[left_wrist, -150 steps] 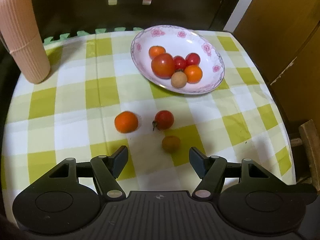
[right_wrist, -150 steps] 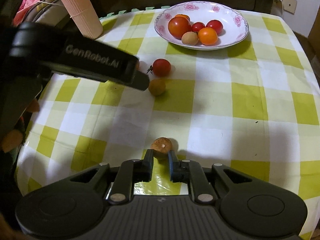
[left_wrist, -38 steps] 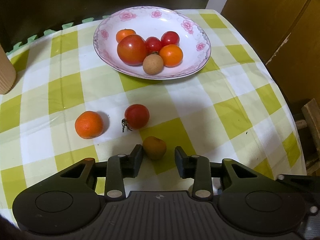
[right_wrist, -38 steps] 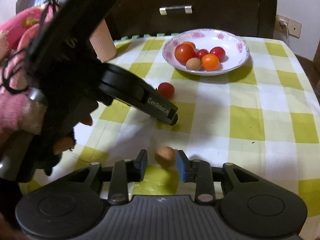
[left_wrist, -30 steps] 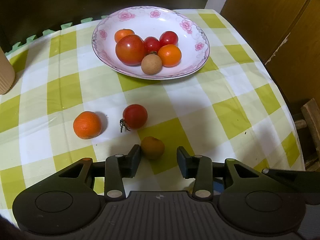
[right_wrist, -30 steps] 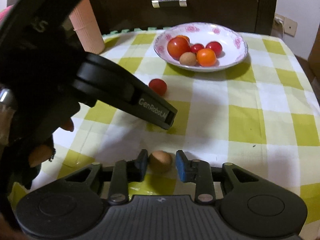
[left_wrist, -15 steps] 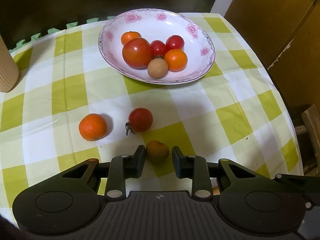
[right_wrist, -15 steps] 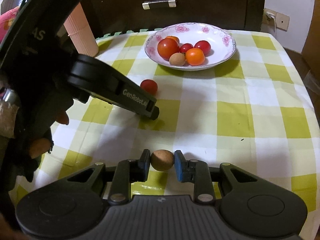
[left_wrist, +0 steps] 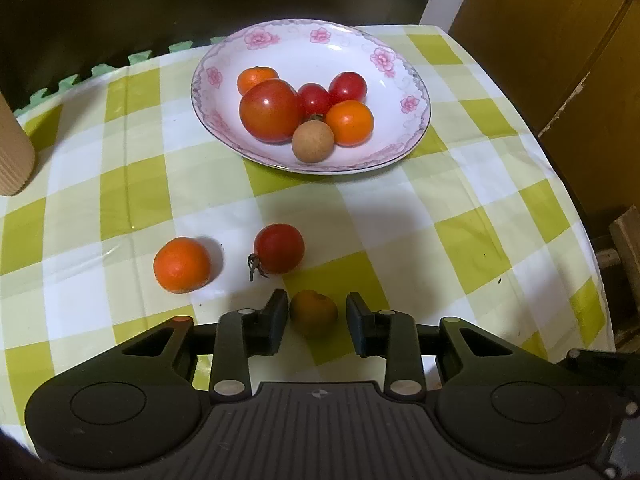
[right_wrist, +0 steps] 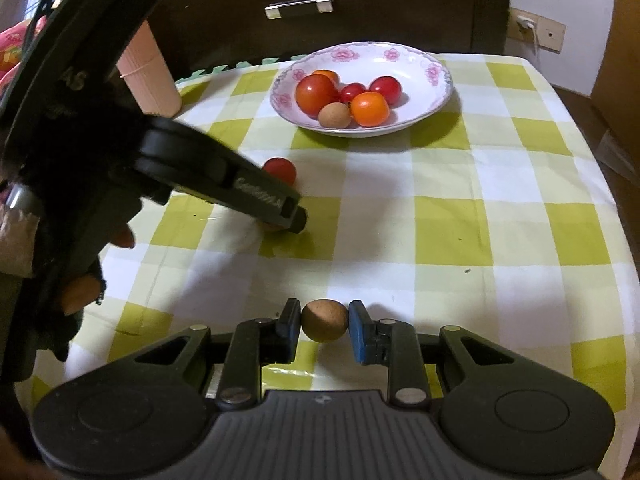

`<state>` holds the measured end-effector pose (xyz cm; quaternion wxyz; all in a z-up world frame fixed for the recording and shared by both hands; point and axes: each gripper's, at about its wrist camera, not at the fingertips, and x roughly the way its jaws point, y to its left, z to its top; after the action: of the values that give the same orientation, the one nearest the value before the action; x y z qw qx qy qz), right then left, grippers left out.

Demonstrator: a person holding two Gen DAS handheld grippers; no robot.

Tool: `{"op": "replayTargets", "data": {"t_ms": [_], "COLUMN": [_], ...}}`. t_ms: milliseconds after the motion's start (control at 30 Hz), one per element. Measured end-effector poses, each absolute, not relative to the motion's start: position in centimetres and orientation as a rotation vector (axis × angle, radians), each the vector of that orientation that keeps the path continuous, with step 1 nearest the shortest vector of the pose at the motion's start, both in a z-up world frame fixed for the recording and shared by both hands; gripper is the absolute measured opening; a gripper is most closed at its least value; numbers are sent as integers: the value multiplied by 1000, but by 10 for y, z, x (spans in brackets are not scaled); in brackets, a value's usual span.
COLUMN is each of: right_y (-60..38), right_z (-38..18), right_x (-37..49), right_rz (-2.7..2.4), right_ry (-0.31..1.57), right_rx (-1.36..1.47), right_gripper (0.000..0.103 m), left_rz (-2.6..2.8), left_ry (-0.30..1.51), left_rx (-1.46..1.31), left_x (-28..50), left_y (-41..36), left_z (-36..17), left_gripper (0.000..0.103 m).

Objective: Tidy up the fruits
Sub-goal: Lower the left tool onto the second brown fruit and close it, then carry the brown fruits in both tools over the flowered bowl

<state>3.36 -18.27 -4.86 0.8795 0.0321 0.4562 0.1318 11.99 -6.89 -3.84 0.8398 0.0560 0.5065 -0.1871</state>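
Table covered with a yellow-green and white checked cloth (left_wrist: 132, 184). At its far side sits a white shallow bowl with pink flower rim (left_wrist: 400, 80). Inside the bowl: one large red tomato (left_wrist: 270, 110), two small red tomatoes (left_wrist: 347, 86), two orange citrus fruits (left_wrist: 349, 122), one of them half hidden behind the large tomato, and a tan round longan-like fruit (left_wrist: 312, 141) at the near edge.

Loose on the cloth, nearer the cameras: a small orange mandarin (left_wrist: 182, 265), and just right of it, apart, a red tomato with a dark stem (left_wrist: 279, 248).

Left gripper (left_wrist: 316, 318): jaws parted, straddling a dull orange-brown small round fruit (left_wrist: 313, 312) that rests on the cloth. A narrow gap shows on each side of the fruit; no contact visible. In the right wrist view the same gripper reaches in from the left, held by a gloved hand (right_wrist: 80, 292), and hides most of that fruit.

Right gripper (right_wrist: 324, 322): jaws drawn close around a second tan-brown round fruit (right_wrist: 324, 320), near the table's front edge. The left finger looks to touch it; on the right a thin sliver may remain. Whether the grip is firm, cannot tell.

A pink ribbed cylindrical cup (right_wrist: 152, 76) stands upright at the far left corner of the table. Dark wooden drawer front with a metal handle (right_wrist: 298, 7) behind.
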Motion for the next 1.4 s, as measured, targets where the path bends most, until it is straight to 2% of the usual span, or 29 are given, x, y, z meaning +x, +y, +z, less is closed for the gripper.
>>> {"op": "replayTargets", "data": {"t_ms": [33, 867, 1400], "right_y": [-184, -185, -195], "right_z": [-47, -18, 0], "right_x": [33, 42, 91], "right_rz": [269, 234, 182], "right_ry": [948, 849, 783], "right_rx": [69, 75, 100], "right_gripper": [26, 26, 26], "left_rz": [-397, -430, -412], "left_ry": [1071, 1010, 972], "left_rx": [116, 88, 46], "left_x": [120, 101, 134], "left_y": [-68, -57, -60], "left_z": [-38, -9, 5], "left_gripper": [33, 33, 33]}}
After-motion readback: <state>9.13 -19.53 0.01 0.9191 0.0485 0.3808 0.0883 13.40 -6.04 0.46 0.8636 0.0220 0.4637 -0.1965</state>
